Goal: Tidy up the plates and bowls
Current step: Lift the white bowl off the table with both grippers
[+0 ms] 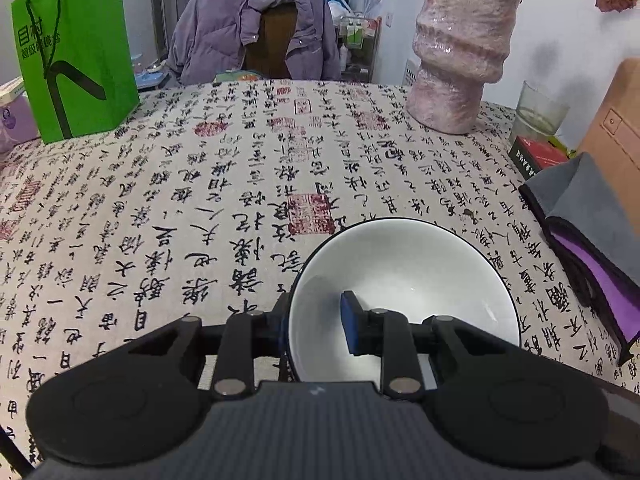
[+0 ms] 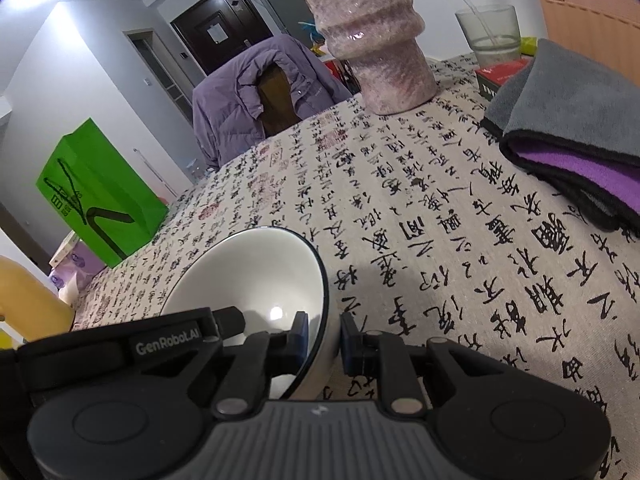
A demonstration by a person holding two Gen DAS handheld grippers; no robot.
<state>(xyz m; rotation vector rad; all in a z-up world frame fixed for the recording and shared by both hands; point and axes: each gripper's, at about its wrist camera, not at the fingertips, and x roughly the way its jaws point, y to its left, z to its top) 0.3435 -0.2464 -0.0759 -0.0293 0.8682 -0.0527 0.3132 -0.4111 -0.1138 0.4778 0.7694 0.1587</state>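
Observation:
A white bowl (image 1: 420, 272) with a thin dark rim sits low over the calligraphy tablecloth (image 1: 224, 184). My left gripper (image 1: 316, 316) is shut on its near-left wall, with one blue pad (image 1: 352, 320) inside and the other finger outside, mostly hidden by the wall. The right wrist view shows a white bowl (image 2: 256, 272) of the same look, its near-right wall pinched by my right gripper (image 2: 325, 334), one pad on each side. A black gripper body (image 2: 168, 346) with lettering lies by that bowl's near-left rim. I cannot tell whether both views show one bowl.
A tall pink vase (image 1: 460, 60) stands at the back right. Right of the bowl lies a folded grey and purple cloth (image 1: 588, 220), with a red box (image 1: 540, 156) and a glass (image 1: 540, 112) behind it. A green paper bag (image 1: 76, 52) stands back left. A chair with a purple jacket (image 1: 252, 28) is behind the table.

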